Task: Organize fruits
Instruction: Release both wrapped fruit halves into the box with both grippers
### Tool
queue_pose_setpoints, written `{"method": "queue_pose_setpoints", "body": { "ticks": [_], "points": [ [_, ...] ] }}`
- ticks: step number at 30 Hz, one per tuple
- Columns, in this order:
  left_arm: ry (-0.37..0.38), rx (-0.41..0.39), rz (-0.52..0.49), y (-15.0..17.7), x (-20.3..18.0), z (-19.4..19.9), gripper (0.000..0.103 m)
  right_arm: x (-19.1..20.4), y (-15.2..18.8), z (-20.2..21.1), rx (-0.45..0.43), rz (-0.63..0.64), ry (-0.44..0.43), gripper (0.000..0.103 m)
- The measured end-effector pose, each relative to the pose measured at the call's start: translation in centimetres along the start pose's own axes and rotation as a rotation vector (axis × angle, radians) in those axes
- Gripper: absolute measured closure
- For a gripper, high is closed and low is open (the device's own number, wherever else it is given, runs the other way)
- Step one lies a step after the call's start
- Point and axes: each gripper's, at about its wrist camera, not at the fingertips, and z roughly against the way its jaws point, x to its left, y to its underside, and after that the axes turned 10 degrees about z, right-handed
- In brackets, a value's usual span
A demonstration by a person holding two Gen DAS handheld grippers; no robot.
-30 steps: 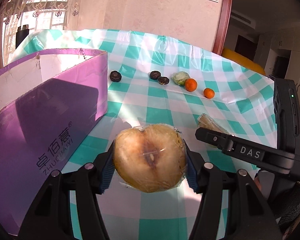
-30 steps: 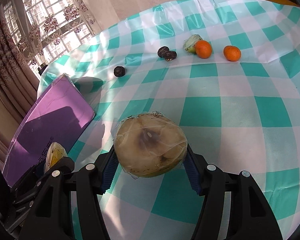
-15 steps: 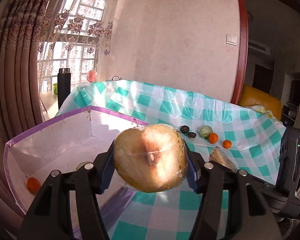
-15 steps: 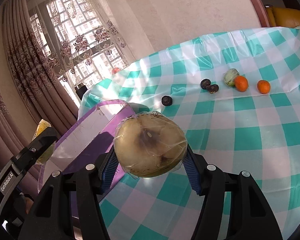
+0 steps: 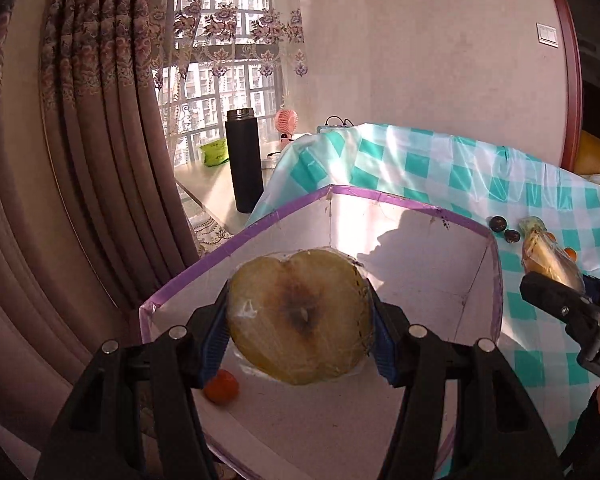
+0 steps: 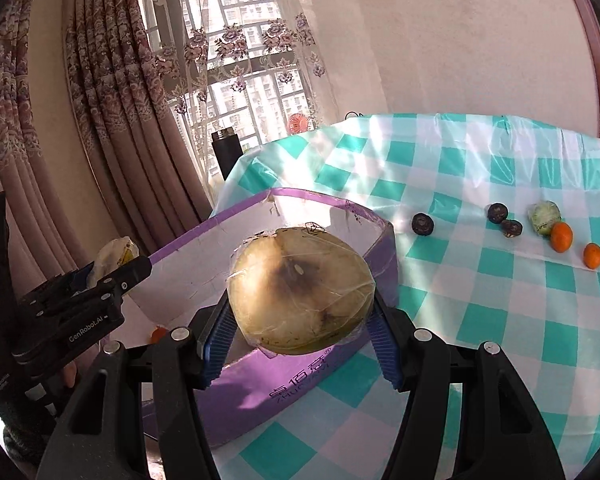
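Note:
My left gripper (image 5: 300, 322) is shut on a plastic-wrapped half fruit (image 5: 300, 304), cut face towards the camera, held over the open purple-rimmed box (image 5: 420, 216). A small orange fruit (image 5: 220, 387) lies on the box floor. My right gripper (image 6: 300, 322) is shut on a second wrapped half fruit (image 6: 296, 280), just above the box's near wall (image 6: 300, 376). Each gripper shows in the other's view: the right gripper (image 5: 568, 280) beside the box, the left gripper (image 6: 104, 268) over its left side.
On the green-checked tablecloth (image 6: 500, 320) lie three dark round fruits (image 6: 422, 225), a green wrapped item (image 6: 545, 218) and two oranges (image 6: 561, 237). A black flask (image 5: 244, 160) and a pink fan (image 5: 286, 122) stand on a side table by the curtained window.
Both grippers have risen and swung left with their fruit halves, from low over the tablecloth to the box. The box's inside is in view now.

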Motion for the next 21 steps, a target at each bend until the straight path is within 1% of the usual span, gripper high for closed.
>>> {"method": "queue_pose_setpoints", "body": {
  "ticks": [3, 7, 11, 13, 16, 21],
  "points": [
    [-0.03, 0.072, 0.026, 0.4, 1.8, -1.9, 0.043, 1.5, -1.4, -2.4, 0.067, 0.046, 0.015, 0.043],
    [-0.046, 0.124, 0.047, 0.6, 3.6, -3.2, 0.043, 3.4, -2.5, -5.2, 0.157, 0.145, 0.053, 0.043],
    [-0.074, 0.171, -0.005, 0.6, 3.5, -4.3, 0.043, 5.2, -3.0, -8.6, 0.298, 0.263, 0.102, 0.043],
    [-0.078, 0.214, -0.044, 0.8, 3.0, -5.1, 0.043, 5.9, -2.8, -10.4, 0.388, 0.33, 0.14, 0.043],
    [-0.088, 0.279, -0.084, 1.5, 2.7, -6.3, 0.043, 6.6, -2.1, -12.9, 0.513, 0.429, 0.175, 0.043],
    [-0.108, 0.344, -0.145, 2.2, 2.1, -7.8, 0.043, 6.9, -0.2, -16.2, 0.7, 0.554, 0.209, 0.043]
  ]
}}
